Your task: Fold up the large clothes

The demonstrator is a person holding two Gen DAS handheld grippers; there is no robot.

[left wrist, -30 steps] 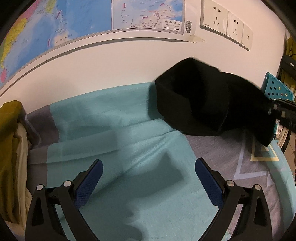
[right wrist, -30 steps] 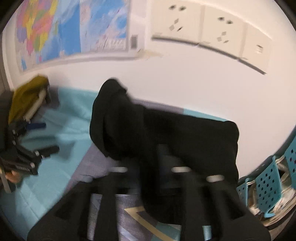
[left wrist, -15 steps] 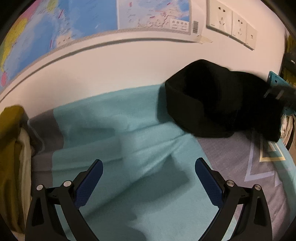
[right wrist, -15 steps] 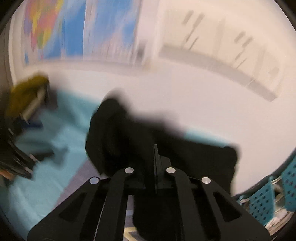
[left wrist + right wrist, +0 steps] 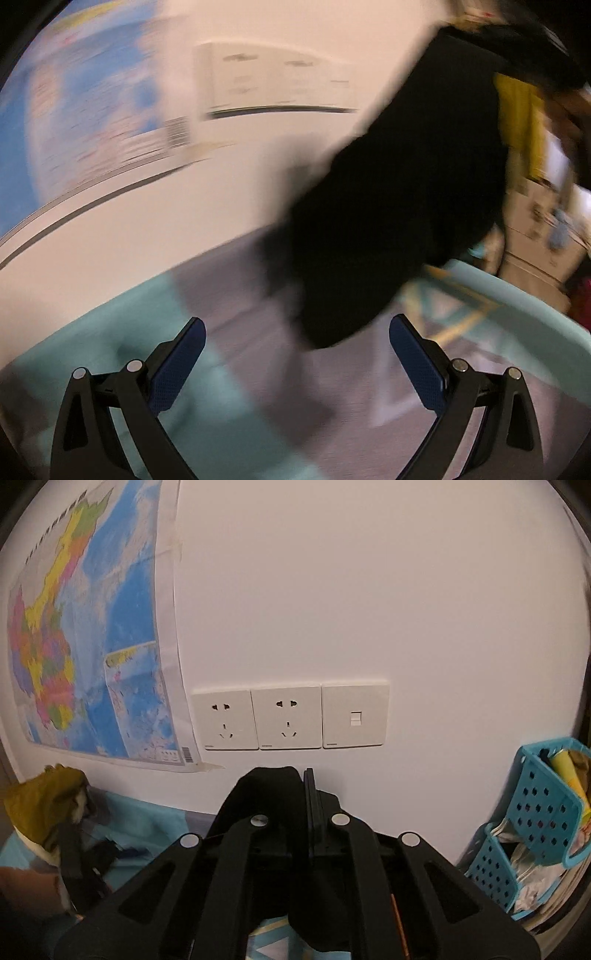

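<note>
Since a second ago the black garment (image 5: 399, 206) has come up off the bed, where it lay in a heap against the wall, and now hangs in the air, stretching from the upper right of the left wrist view down to a loose end just above the bedsheet (image 5: 110, 354); the right gripper (image 5: 306, 779), which was blurred and closing over the cloth then, is now clamped tight on a fold of it, the black fabric bunched at the fingertips and draping down between the gripper's arms; its view has lifted from the bed to the white wall (image 5: 369, 590), with the three socket plates (image 5: 290, 716) straight ahead, the map (image 5: 85, 627) to the left and a blue perforated basket (image 5: 532, 812) at the right edge; the left gripper (image 5: 295, 354) stands with its blue pads (image 5: 173, 365) wide apart and nothing between them, low over the teal and grey sheet; the garment's hanging end is ahead of it, apart from both pads; the left view is heavily smeared; a yellow-green bundle of cloth (image 5: 40, 801) lies at the far left of the bed.
</note>
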